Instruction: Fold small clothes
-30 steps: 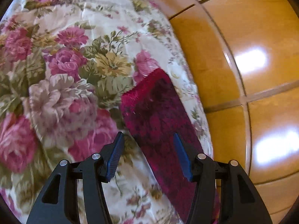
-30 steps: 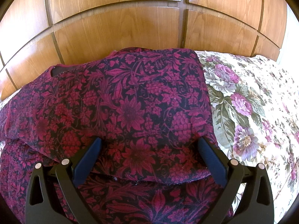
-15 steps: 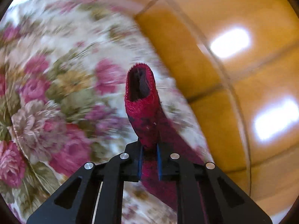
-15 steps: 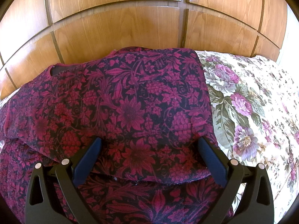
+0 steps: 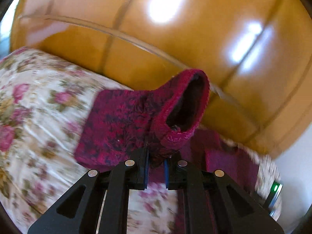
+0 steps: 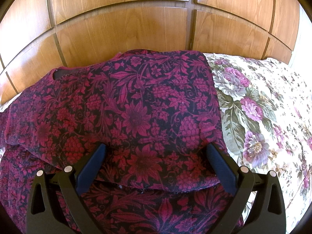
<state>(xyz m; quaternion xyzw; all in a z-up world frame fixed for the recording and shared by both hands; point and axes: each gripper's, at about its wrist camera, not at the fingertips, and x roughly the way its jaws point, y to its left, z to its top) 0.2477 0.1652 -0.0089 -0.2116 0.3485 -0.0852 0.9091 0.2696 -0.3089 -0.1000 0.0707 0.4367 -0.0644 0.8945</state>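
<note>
A dark red floral knit garment point(image 6: 136, 113) lies partly folded on a flowered bedspread point(image 6: 263, 117). One of its sleeves point(image 5: 124, 124) hangs lifted in the left wrist view, the cuff opening point(image 5: 185, 105) facing the camera. My left gripper point(image 5: 156, 165) is shut on that sleeve just behind the cuff. The rest of the garment point(image 5: 230, 161) lies blurred to the right below it. In the right wrist view my right gripper point(image 6: 156, 156) stands open, wide apart, low over the folded front panel with cloth beneath its fingers.
A wooden panelled headboard point(image 6: 126, 29) rises right behind the bed point(image 5: 39, 117). The bedspread continues to the right of the garment. A small device with a green light point(image 5: 276, 189) shows at the bed's right edge.
My left gripper closed on the sleeve, then lifted it off the bedspread, swung and rolled toward the headboard. The right gripper has not moved.
</note>
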